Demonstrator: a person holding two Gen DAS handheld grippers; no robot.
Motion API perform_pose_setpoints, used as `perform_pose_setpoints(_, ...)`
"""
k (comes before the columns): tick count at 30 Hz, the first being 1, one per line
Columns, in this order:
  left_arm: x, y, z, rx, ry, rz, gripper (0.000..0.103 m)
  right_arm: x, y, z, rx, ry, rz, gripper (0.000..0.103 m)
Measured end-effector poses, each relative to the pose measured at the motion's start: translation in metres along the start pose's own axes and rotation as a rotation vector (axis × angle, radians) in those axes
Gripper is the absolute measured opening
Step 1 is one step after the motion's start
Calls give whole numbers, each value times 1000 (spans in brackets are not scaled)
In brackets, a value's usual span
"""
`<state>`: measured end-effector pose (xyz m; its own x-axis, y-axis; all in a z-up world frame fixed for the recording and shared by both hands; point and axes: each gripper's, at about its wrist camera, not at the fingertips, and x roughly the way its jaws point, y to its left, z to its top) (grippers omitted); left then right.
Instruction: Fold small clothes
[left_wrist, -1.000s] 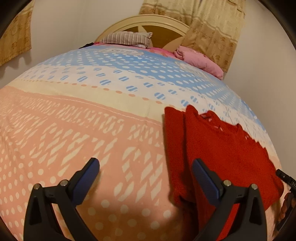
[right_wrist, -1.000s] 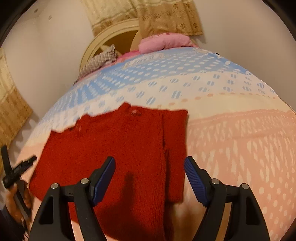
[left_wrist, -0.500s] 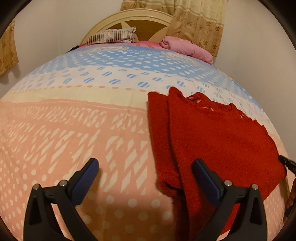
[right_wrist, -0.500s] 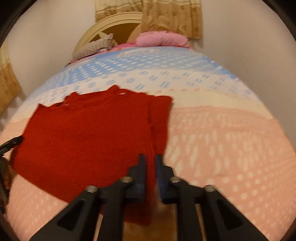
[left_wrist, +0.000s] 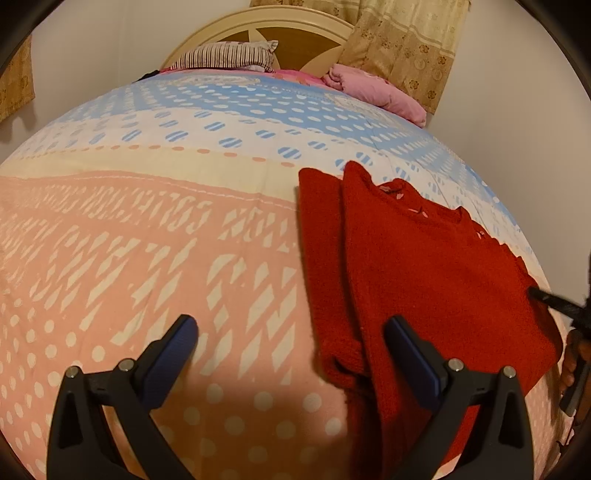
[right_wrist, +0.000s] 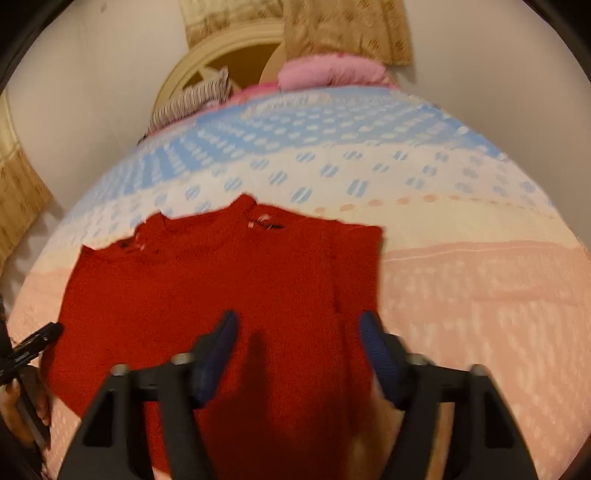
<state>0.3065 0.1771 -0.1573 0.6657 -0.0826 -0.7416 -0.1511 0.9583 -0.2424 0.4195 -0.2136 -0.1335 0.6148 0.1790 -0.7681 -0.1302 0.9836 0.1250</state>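
We find the left gripper (left_wrist: 291, 347) spread wide above the peach band of the bedspread (left_wrist: 147, 229), nothing between its jaws; the red knitted sweater (left_wrist: 424, 280) lies just beside its right finger, toward the bed's right edge. The sweater's long axis runs from the foot edge toward the headboard (left_wrist: 295, 29), neckline pointing that way, one sleeve folded along its left side. The right gripper (right_wrist: 299, 332) hovers over the sweater's lower part, jaws opening with no cloth pinched; half a second ago they were pressed together.
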Motion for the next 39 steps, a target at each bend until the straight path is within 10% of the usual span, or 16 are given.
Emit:
perform_pose_setpoints(6,-1,3,-1,-21,6,-22,103,-9,-3,-5,-24,-71,-87,8)
perform_pose_setpoints(17,3,3,0,-11,15,-6,103,15,-13,14,22,-28,-185,8)
perform_pose_setpoints(20,3,5,0,-19,13,-9,103,-7,2,7,9,-94,-271,28)
perform_pose_setpoints(22,3,3,0,-10,13,-3,103,-22,25,2,-27,-124,-187,45)
perform_pose_setpoints(28,-3,10,-1,-43,-17,-48,103,-13,107,8,-133,-22,165,46)
perform_pose_setpoints(39,-9,32,-4,-157,-57,-134,103,64,133,34,-99,41,31,47)
